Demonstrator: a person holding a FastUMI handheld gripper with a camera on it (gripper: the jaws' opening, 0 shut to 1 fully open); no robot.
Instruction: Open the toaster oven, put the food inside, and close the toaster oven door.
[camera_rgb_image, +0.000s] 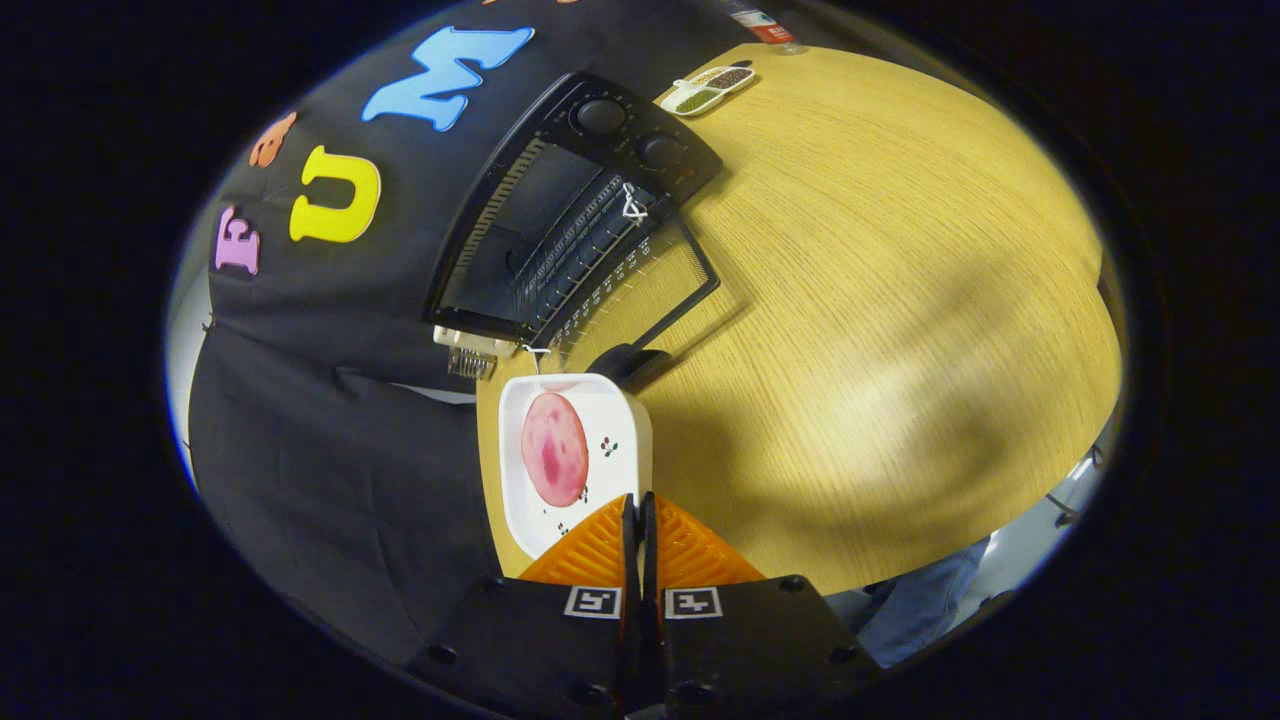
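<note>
claw (640, 510) pinching white plate's (625, 420) rim, toaster oven (560, 210) door (640, 275) open beyond, bare table (880, 300) alongside

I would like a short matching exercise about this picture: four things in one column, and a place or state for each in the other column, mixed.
Things
1. toaster oven door
2. pink food slice
3. white plate
4. divided dish

Places or states
A. gripped at its rim by the closed fingers
B. folded down open
C. far on the table, beyond the oven's knobs
D. lying on the plate

Pairs: 1-B, 2-D, 3-A, 4-C
</note>
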